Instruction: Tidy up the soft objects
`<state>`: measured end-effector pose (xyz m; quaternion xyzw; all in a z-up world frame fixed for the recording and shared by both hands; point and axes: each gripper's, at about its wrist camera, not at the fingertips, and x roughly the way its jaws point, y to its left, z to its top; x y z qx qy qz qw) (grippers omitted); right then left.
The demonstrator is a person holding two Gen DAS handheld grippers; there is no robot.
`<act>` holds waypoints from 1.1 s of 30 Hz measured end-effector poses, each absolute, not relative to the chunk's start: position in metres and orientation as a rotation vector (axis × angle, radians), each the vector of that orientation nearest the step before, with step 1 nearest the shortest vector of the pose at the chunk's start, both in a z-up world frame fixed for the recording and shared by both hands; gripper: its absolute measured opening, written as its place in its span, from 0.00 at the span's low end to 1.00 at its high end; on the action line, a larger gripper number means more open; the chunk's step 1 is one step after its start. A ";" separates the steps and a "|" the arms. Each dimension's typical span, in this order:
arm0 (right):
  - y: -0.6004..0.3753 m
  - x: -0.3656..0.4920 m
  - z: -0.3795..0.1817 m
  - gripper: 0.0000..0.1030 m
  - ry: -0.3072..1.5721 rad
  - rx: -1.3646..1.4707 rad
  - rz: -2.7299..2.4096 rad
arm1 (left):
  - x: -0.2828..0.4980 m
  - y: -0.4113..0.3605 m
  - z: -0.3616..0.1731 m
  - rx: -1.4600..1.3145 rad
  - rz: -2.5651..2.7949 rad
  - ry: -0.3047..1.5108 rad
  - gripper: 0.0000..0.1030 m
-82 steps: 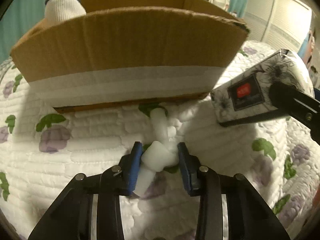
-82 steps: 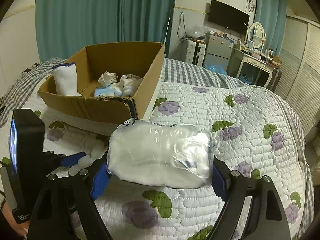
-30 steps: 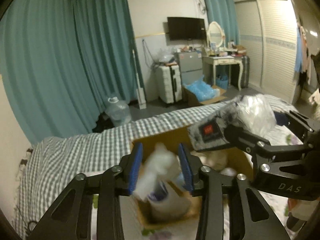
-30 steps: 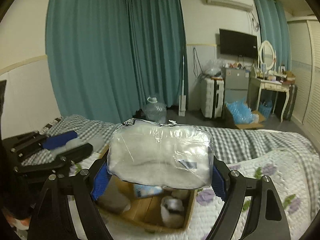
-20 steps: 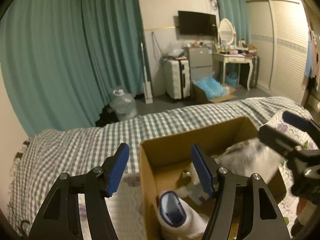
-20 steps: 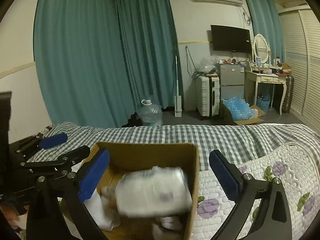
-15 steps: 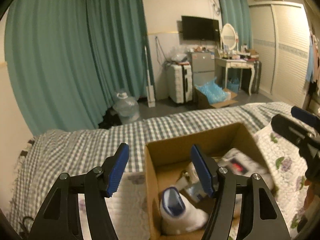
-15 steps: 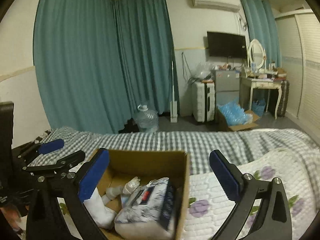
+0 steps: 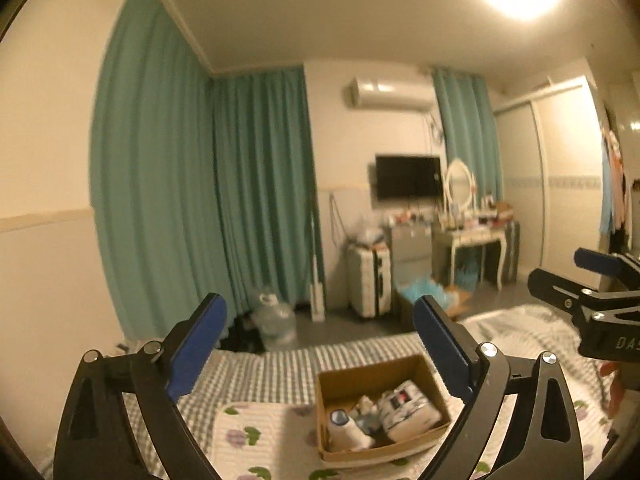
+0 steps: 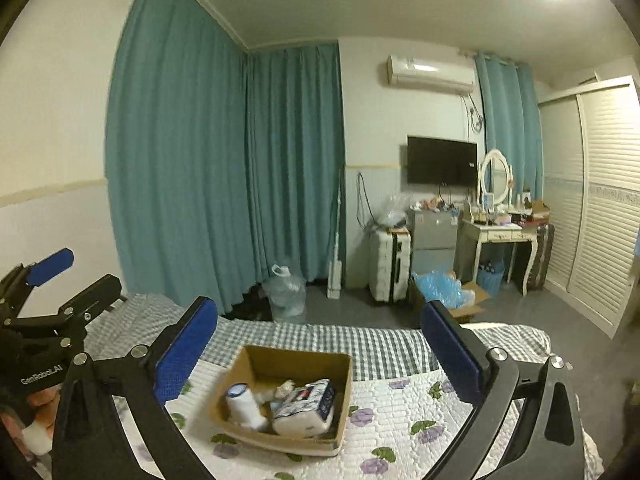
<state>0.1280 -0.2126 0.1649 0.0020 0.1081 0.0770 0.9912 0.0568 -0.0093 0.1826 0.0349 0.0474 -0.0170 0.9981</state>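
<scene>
A brown cardboard box (image 9: pixel 424 372) sits on the quilted floral bed; it also shows in the right wrist view (image 10: pixel 344 364). Inside lie a wrapped tissue pack (image 10: pixel 306 402), also in the left wrist view (image 9: pixel 412 410), a white rolled sock with a blue rim (image 10: pixel 242 400), and small white soft pieces. My left gripper (image 9: pixel 320 346) is open and empty, held high above and behind the box. My right gripper (image 10: pixel 320 352) is open and empty, also raised well above the box. Each gripper shows at the edge of the other's view.
The bed has a white quilt with purple flowers (image 10: pixel 400 420) and a grey checked sheet (image 10: pixel 360 340) beyond. Teal curtains (image 10: pixel 224 168), a water jug (image 10: pixel 288 288), a white suitcase (image 10: pixel 390 264), a dressing table (image 10: pixel 500 236) and wardrobe doors (image 10: pixel 600 200) stand past the bed.
Both grippers opened and dropped their loads into the box: the white soft piece from the left, the tissue pack from the right. Both then rose and pulled back from the box.
</scene>
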 end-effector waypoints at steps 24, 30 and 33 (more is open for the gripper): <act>-0.197 0.098 0.030 1.00 0.232 0.026 0.158 | 0.081 0.012 0.027 0.038 0.019 0.249 0.95; -0.191 0.122 -0.010 1.00 0.300 -0.053 0.103 | 0.084 0.016 0.006 0.037 0.048 0.278 0.95; -0.194 0.126 -0.017 1.00 0.328 -0.032 0.124 | 0.081 0.017 -0.001 0.028 0.048 0.294 0.95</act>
